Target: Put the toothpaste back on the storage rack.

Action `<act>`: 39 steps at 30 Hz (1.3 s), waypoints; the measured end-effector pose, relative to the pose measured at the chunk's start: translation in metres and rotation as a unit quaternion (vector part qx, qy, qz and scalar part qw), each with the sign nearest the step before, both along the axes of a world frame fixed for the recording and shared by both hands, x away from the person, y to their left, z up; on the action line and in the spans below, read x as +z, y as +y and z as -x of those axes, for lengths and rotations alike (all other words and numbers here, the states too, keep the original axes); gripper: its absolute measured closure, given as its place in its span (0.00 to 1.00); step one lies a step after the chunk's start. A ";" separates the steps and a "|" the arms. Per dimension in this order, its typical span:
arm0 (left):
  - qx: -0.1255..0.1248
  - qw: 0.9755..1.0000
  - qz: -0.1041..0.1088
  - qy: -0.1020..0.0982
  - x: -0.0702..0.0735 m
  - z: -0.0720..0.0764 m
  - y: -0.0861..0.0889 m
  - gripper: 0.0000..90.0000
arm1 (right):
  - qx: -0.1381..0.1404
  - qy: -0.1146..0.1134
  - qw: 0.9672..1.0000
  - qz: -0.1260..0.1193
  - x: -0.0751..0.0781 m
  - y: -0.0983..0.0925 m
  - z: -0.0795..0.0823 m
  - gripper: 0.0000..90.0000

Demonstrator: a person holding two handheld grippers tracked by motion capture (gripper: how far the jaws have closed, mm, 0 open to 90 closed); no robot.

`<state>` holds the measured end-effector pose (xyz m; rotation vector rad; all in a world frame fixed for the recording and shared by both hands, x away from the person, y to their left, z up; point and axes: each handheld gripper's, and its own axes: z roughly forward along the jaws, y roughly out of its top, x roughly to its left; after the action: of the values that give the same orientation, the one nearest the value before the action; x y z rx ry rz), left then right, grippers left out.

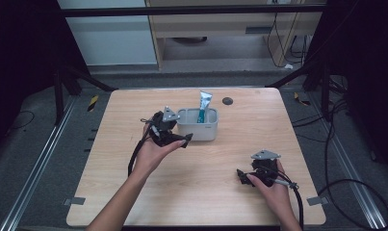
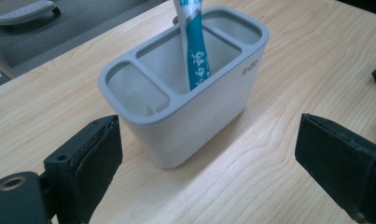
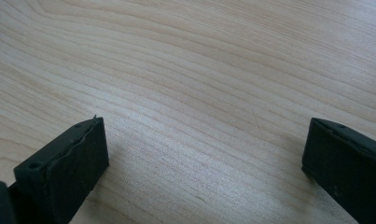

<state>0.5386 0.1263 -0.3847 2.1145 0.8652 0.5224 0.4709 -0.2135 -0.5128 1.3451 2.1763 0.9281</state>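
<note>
Right now my left gripper [image 1: 182,140] hovers just beside the holder [image 1: 197,126], off its left end in the high view, with its jaws spread wide and nothing between the pads. No pad touches the holder — it stands free on the table [image 1: 134,110]. I judge the wide spread fits either a release just made or room to close around the holder's end; I cannot say which.

My right gripper [image 1: 243,177] rests low near the table's front right, well apart from the holder. Its jaws are also spread and hold nothing, with bare wood grain between them in the right gripper view. I read it as parked out of the way, leaving the left side room to work.

As for the holder [image 2: 190,109], it is a pale grey tub with a darker grey rim divided into three compartments — upright, near the middle of the table toward the back. A tube [image 2: 195,56], teal and white with printed characters, leans in the middle compartment and pokes up above the rim. The other two compartments look empty.
</note>
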 end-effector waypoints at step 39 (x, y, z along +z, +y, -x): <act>0.060 0.992 -0.079 0.076 -0.093 0.015 0.121 0.04 | 0.000 0.000 1.000 -0.001 0.000 0.000 0.000 0.01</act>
<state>0.5240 0.2469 -0.4775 2.2794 1.0737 0.5114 0.4709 -0.2134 -0.5128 1.3467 2.1759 0.9294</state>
